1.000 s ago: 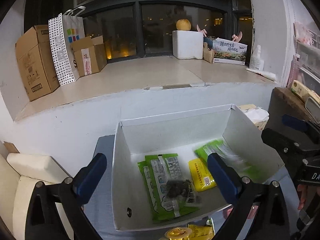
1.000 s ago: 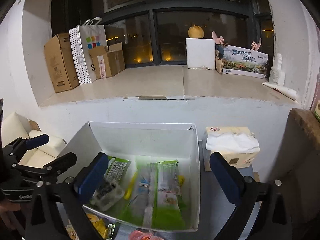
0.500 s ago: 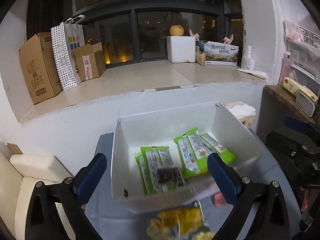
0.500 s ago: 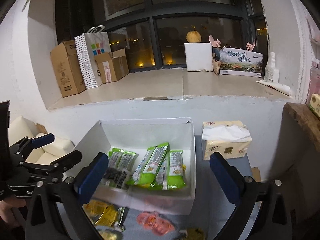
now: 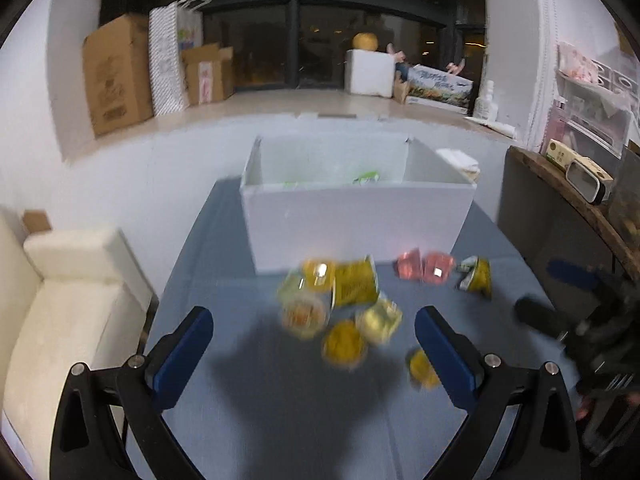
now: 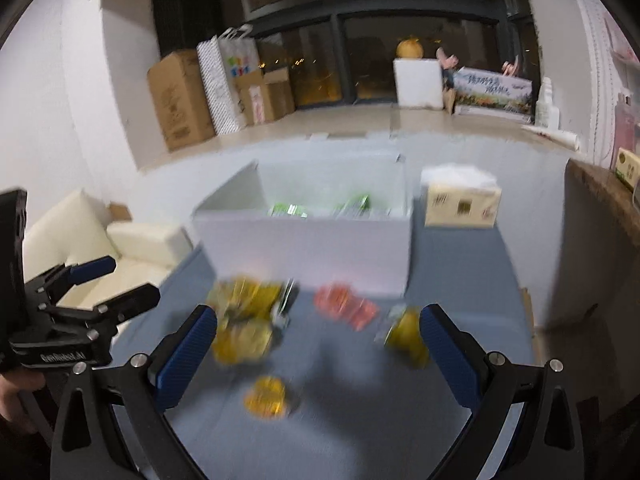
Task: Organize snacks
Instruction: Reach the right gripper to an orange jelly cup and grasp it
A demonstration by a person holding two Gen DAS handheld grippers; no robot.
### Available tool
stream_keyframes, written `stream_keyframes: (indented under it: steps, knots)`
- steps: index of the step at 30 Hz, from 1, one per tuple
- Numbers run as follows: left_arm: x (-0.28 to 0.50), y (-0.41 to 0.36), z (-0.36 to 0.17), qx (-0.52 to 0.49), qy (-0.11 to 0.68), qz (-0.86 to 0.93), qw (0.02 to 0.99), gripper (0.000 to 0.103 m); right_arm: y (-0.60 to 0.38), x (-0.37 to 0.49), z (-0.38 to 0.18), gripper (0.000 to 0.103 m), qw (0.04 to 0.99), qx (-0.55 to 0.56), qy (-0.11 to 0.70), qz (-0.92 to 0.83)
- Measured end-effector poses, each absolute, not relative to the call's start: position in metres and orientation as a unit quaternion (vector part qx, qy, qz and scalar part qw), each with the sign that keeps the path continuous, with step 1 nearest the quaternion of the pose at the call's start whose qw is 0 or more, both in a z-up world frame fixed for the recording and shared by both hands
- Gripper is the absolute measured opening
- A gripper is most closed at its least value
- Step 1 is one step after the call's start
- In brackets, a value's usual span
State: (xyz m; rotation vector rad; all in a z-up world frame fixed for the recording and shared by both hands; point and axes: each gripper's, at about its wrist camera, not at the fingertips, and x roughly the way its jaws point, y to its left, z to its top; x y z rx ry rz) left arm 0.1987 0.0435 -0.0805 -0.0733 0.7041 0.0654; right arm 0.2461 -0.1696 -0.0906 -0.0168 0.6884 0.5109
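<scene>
Both cameras have pulled back and up from the white box since a second ago, so the loose snacks on the blue table in front of it now show, where before the view looked down into the box. Motion blur smears much of both views.

Green packets lie inside the box; the right wrist view sees several of them over the near wall, while the left wrist view catches only a green tip. In front of the box sits a cluster of yellow snack packs, with two pink packets to their right and a small yellow-and-silver packet beyond those. Only the right wrist view shows the tissue box just beside the white box; only the left wrist view shows the wooden shelf.

The left gripper hangs above the yellow cluster with its blue fingers spread wide, holding nothing. The right gripper likewise hovers over the table, fingers wide apart and empty. A hand grips the left tool's handle at the right view's left edge.
</scene>
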Motion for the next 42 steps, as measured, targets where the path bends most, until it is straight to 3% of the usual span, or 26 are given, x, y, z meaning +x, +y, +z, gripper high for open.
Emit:
stream_keyframes:
  steps: [9, 22, 25, 27, 29, 42]
  knots:
    - [0.159, 0.043, -0.083, -0.032, 0.343, 0.032, 0.938, 0.103, -0.133, 0.226, -0.156, 0.103, 0.884, -0.047, 0.389, 0.255]
    - [0.147, 0.054, -0.096, -0.047, 0.357, 0.033, 0.932, 0.103, -0.116, 0.244, -0.183, 0.103, 0.877, -0.042, 0.418, 0.234]
    - [0.148, 0.053, -0.097, -0.045, 0.357, 0.030, 0.932, 0.103, -0.112, 0.247, -0.186, 0.090, 0.872, -0.048, 0.426, 0.237]
    - [0.149, 0.053, -0.098, -0.044, 0.358, 0.031, 0.932, 0.103, -0.109, 0.249, -0.190, 0.061, 0.867, -0.055, 0.435, 0.237]
    - [0.150, 0.054, -0.099, -0.046, 0.358, 0.030, 0.932, 0.103, -0.109, 0.248, -0.190, 0.051, 0.869, -0.062, 0.428, 0.240]
    - [0.183, 0.066, -0.123, -0.045, 0.371, 0.016, 0.928, 0.103, -0.126, 0.232, -0.163, 0.051, 0.884, -0.052, 0.401, 0.234]
